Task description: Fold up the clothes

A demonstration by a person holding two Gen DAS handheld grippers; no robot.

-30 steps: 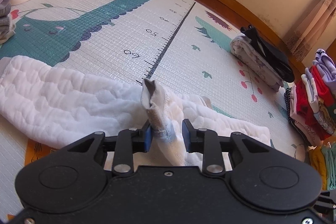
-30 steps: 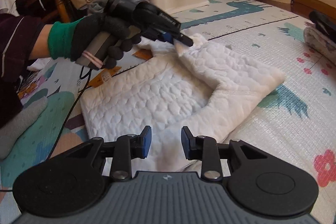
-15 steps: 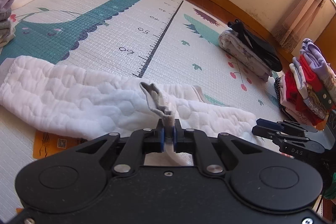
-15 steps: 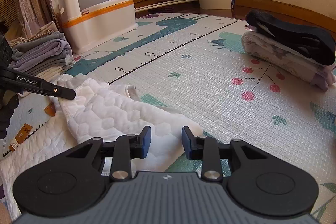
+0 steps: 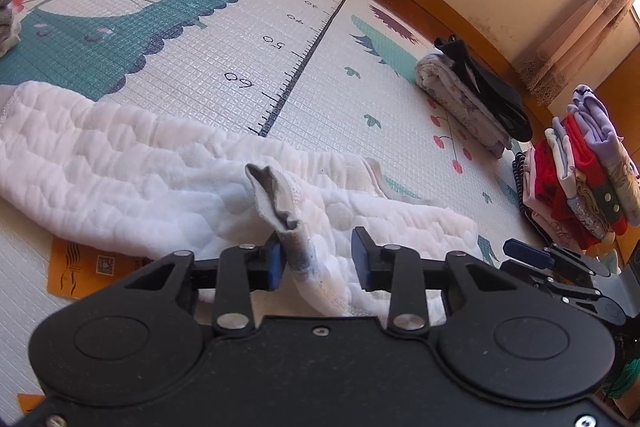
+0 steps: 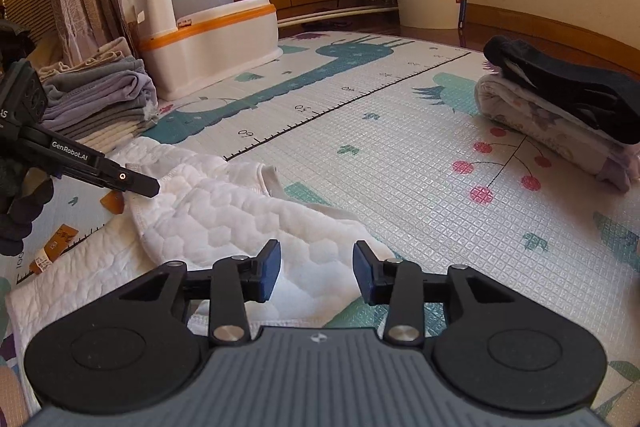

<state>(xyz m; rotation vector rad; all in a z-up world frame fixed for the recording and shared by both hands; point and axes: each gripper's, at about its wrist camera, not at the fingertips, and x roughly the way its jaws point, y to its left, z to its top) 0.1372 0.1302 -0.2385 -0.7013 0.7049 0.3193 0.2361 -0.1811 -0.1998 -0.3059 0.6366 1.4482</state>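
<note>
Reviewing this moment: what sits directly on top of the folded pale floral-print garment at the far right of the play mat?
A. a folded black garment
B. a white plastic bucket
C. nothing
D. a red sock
A: in the right wrist view, a folded black garment lies across the top of the folded pale floral-print garment on the patterned foam play mat.

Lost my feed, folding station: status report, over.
Left claw open, cloth corner loose against one pad. Right claw open, empty. White quilted garment half-folded on mat. Nothing in the way.
</note>
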